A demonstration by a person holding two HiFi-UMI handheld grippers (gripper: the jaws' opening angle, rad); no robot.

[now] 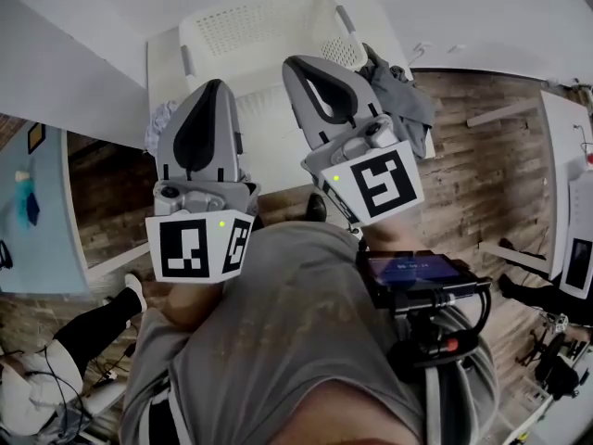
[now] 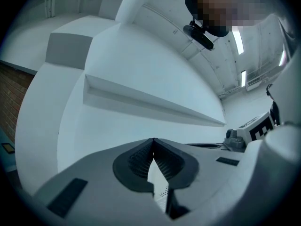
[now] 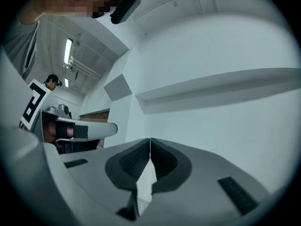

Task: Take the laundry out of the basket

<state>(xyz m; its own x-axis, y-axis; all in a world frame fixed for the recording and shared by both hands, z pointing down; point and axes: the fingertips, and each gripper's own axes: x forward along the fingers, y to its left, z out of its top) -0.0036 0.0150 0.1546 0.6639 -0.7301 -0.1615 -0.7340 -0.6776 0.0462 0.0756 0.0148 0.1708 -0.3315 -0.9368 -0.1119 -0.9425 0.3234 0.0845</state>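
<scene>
Presently, hazard: grey garment [image 1: 408, 100] draped at the right rim of the white basket [image 1: 218, 26] may slide floorward if knocked; left gripper [image 1: 213, 83] and right gripper [image 1: 292, 63] pinched closed, empty; basket's visible interior bare; pale cloth [image 1: 159, 123] just outside, left.

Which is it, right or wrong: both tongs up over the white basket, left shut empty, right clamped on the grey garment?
Wrong on the right tongs: the right gripper view shows them shut on nothing. The grey garment lies at the white basket's right rim. Rest holds.
</scene>
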